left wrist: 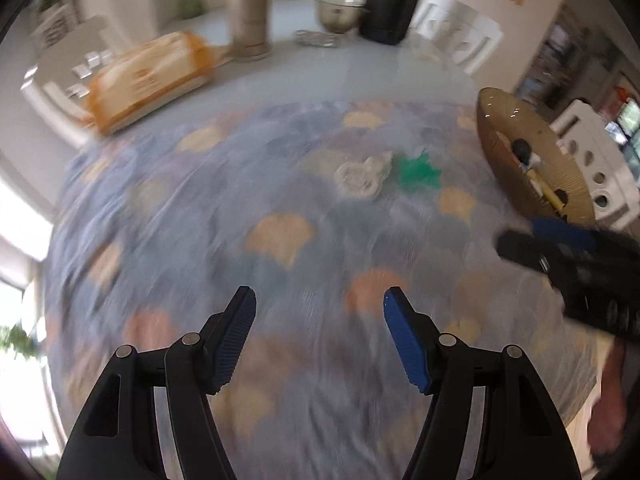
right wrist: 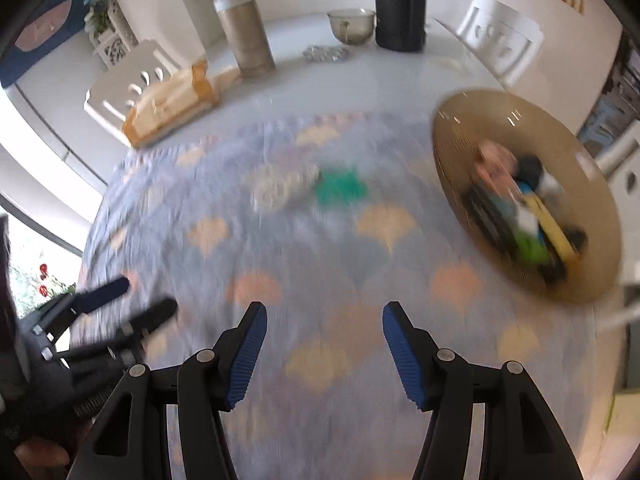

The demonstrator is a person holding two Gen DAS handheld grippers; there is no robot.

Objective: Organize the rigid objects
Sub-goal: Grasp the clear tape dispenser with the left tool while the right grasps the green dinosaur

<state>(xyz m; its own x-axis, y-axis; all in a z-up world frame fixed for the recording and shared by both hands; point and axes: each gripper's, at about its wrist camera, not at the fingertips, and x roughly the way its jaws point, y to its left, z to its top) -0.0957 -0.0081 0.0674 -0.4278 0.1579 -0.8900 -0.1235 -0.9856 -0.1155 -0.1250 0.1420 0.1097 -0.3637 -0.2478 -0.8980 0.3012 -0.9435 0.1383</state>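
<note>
A white bear-shaped piece [left wrist: 362, 176] [right wrist: 280, 188] and a green leaf-shaped piece [left wrist: 418, 174] [right wrist: 340, 188] lie side by side on the patterned blue cloth [left wrist: 240, 208] [right wrist: 328, 248]. A brown woven basket [left wrist: 560, 160] [right wrist: 452, 136] at the right holds several small objects. My left gripper [left wrist: 320, 304] is open and empty above the cloth; it also shows in the right wrist view [right wrist: 144, 300]. My right gripper [right wrist: 324, 316] is open and empty; it shows at the right edge of the left wrist view [left wrist: 520, 236]. Both views are motion-blurred.
A bread bag [left wrist: 148, 80] [right wrist: 172, 104], a beige canister [left wrist: 246, 12] [right wrist: 246, 32], a tall dark cylinder [left wrist: 394, 0] [right wrist: 400, 4], a glass bowl [left wrist: 338, 12] [right wrist: 352, 26] and a small glass dish [left wrist: 318, 38] [right wrist: 326, 54] stand at the table's far side. White chairs [left wrist: 456, 36] surround it.
</note>
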